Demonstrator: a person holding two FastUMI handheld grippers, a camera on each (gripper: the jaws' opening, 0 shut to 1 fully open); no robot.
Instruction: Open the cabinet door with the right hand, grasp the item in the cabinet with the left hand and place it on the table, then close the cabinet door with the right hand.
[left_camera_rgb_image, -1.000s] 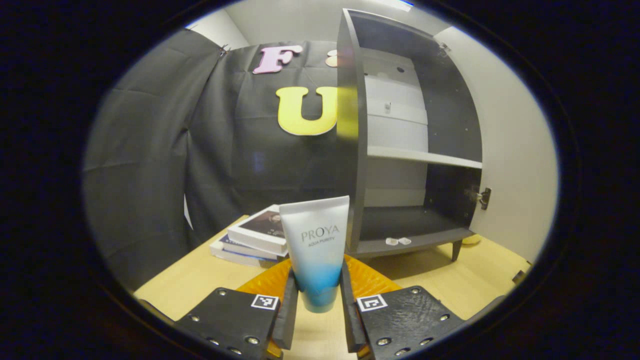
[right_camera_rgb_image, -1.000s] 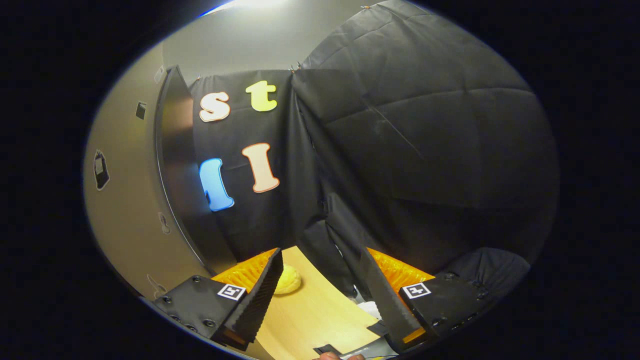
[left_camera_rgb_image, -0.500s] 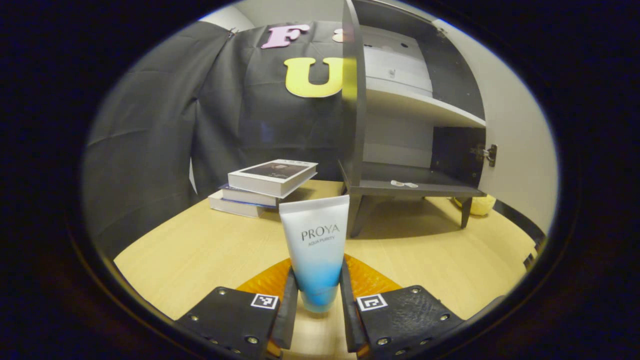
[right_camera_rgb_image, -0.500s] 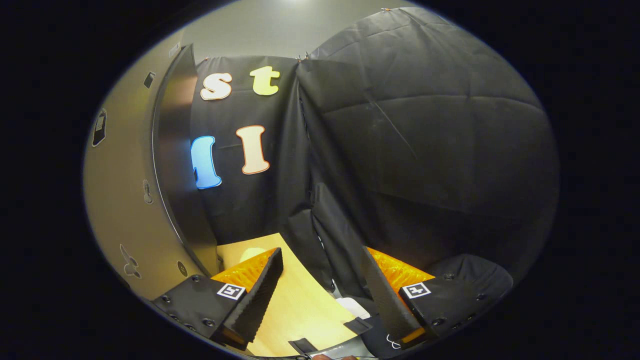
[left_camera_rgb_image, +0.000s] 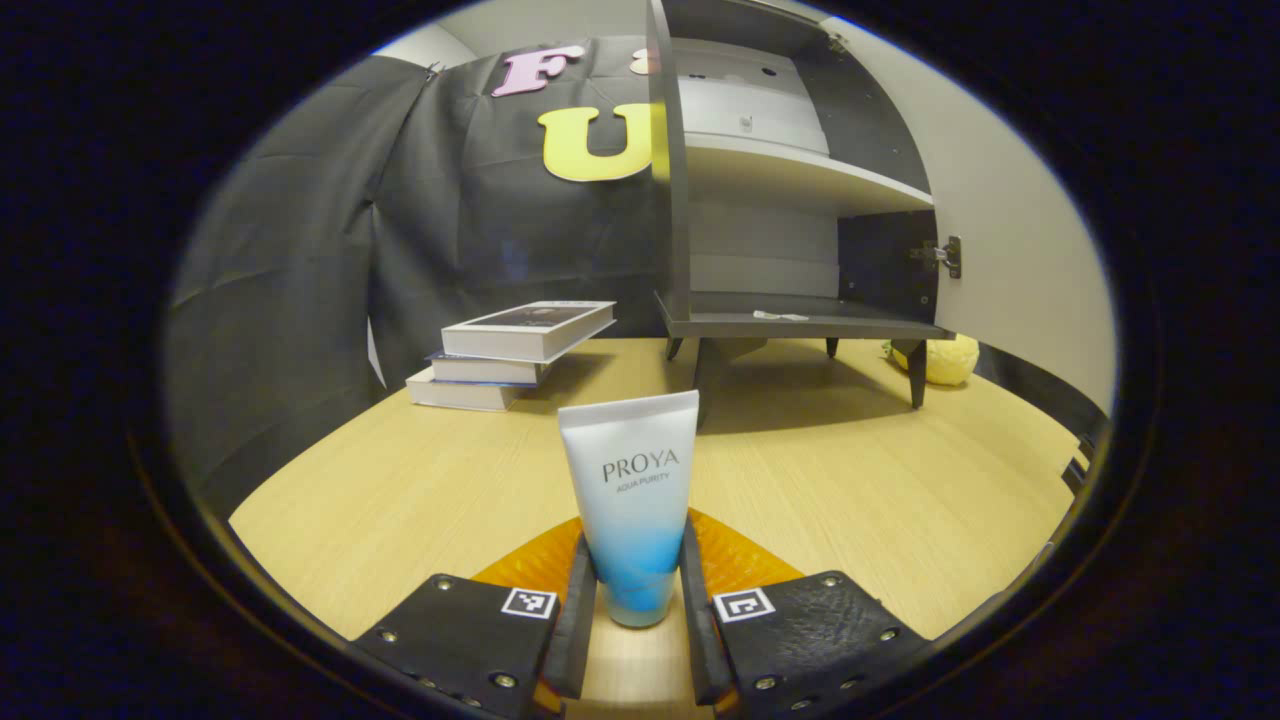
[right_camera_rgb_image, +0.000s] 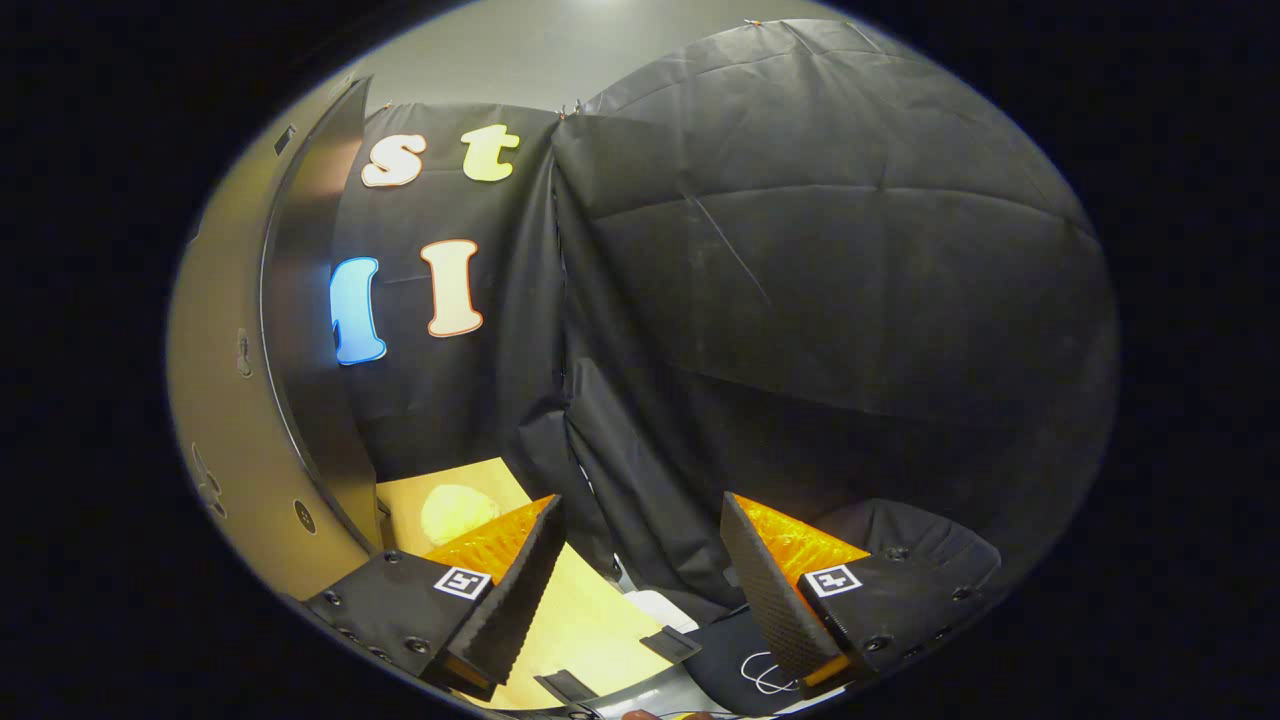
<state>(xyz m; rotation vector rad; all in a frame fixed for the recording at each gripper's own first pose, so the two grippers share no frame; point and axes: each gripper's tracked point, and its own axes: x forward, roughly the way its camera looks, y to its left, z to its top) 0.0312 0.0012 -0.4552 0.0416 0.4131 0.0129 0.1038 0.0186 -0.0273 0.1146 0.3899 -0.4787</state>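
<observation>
In the left gripper view, a white-to-blue tube stands upright just above the wooden table, its lower end pinched between both fingers of my left gripper. Behind it the dark cabinet stands open, its door swung to the right; two small white bits lie on the bottom shelf. In the right gripper view, my right gripper hangs open with nothing between its fingers, next to the open door on its left.
A stack of books lies on the table left of the cabinet. A yellow soft object sits by the cabinet's right leg, and the yellow object shows past the right gripper's fingers. Black cloth walls surround the table.
The left gripper has drawn back and lowered with the tube, so the cabinet looks farther off and more table shows. The right gripper has shifted slightly along the door, still open.
</observation>
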